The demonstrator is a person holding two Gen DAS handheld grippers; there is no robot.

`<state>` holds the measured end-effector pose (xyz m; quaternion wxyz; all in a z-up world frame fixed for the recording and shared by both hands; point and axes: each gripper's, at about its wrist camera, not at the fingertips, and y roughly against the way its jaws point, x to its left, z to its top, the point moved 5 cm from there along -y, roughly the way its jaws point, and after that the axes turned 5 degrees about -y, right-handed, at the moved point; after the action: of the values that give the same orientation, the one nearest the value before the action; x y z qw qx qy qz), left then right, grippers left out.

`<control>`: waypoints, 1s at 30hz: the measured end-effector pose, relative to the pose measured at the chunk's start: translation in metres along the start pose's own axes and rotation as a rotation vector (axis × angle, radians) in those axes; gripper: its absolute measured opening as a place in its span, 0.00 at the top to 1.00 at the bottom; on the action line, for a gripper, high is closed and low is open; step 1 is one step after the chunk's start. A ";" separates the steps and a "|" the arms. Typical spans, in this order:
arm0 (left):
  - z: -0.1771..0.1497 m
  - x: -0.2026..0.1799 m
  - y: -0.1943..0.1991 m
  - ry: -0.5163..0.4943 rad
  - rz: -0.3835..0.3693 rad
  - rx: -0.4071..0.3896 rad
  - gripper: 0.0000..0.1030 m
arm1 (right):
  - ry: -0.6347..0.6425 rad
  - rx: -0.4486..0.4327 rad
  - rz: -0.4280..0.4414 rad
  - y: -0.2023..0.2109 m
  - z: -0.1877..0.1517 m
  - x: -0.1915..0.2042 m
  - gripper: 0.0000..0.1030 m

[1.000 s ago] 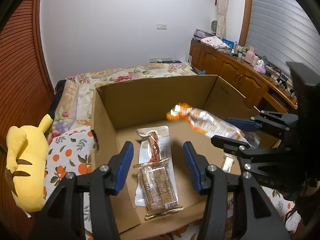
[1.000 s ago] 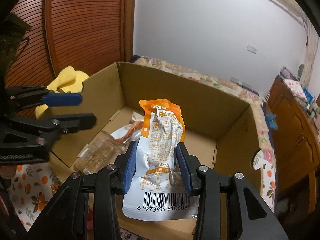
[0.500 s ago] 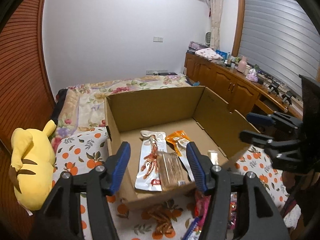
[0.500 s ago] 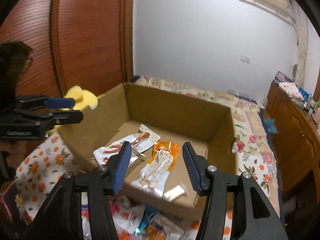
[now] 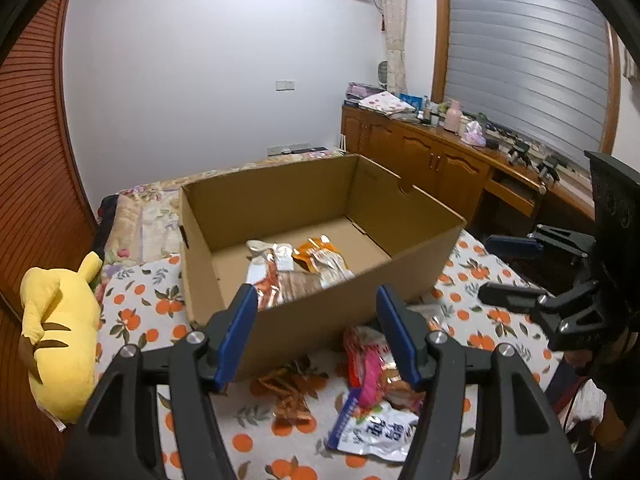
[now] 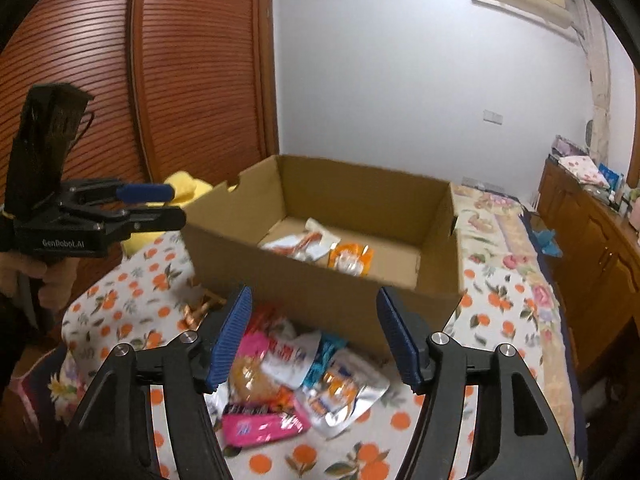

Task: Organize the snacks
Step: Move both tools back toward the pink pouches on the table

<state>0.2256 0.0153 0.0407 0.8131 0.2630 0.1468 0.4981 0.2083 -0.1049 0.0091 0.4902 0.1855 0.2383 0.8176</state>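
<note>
Both tools have pulled back from the open brown cardboard box [image 5: 320, 236], the right tool [image 6: 312, 336] releasing its orange-and-silver snack pouch [image 6: 350, 260] inside. Right tool and left tool [image 5: 316, 328] gape empty. Overlapping loose packets [image 6: 296, 380] on the orange-print bedspread [image 5: 136, 308] could lead to a two-packet grab or a slip.
</note>
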 end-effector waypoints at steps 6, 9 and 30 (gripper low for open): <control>-0.028 -0.018 -0.004 -0.007 -0.022 0.038 0.40 | 0.010 0.069 0.046 -0.011 -0.029 0.019 0.41; -0.045 -0.025 -0.012 -0.003 -0.024 0.066 0.40 | 0.020 0.109 0.057 -0.023 -0.044 0.027 0.46; -0.122 -0.030 -0.041 0.096 -0.051 0.186 0.40 | 0.021 0.255 0.086 -0.081 -0.071 0.045 0.60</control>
<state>0.1800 0.0081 -0.0835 0.7897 0.3092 0.2380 0.4734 0.2074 -0.0473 -0.0921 0.4247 0.2480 0.3374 0.8027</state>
